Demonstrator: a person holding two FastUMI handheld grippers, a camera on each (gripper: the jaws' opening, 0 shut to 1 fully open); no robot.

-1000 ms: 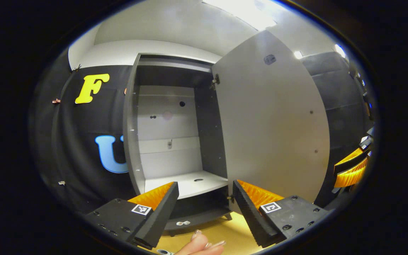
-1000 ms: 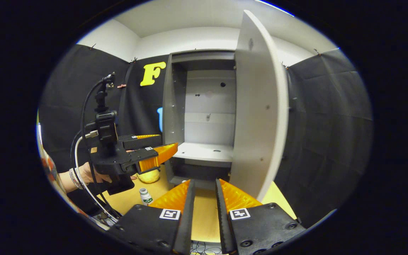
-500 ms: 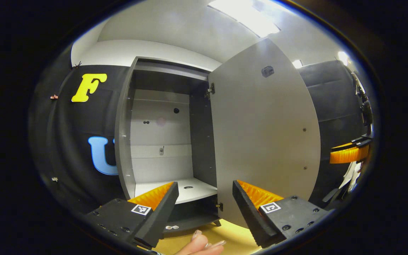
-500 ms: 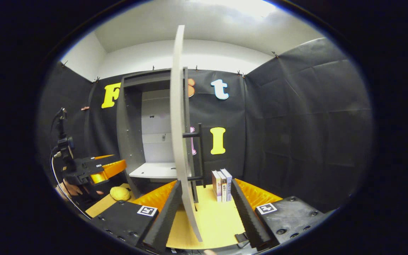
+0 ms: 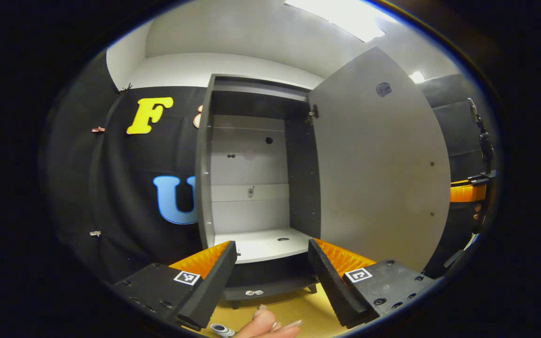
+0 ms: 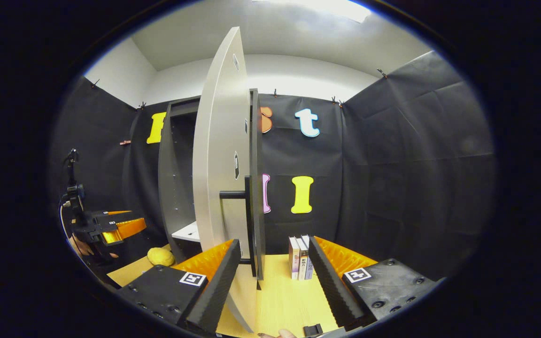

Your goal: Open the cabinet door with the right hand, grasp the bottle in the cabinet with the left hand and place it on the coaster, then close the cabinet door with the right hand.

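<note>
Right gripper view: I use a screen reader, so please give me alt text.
An open gripper faces the edge of a swung-out grey cabinet door with a dark bar handle. Upright books stand on the wooden table.

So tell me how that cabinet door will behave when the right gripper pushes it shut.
The cabinet door looks like a flat rigid panel, so it should swing as one piece without flexing. It is tall and hangs on hinges, so a light push probably suffices. The right gripper straddles its edge; pushing near the handle should give leverage.
</note>
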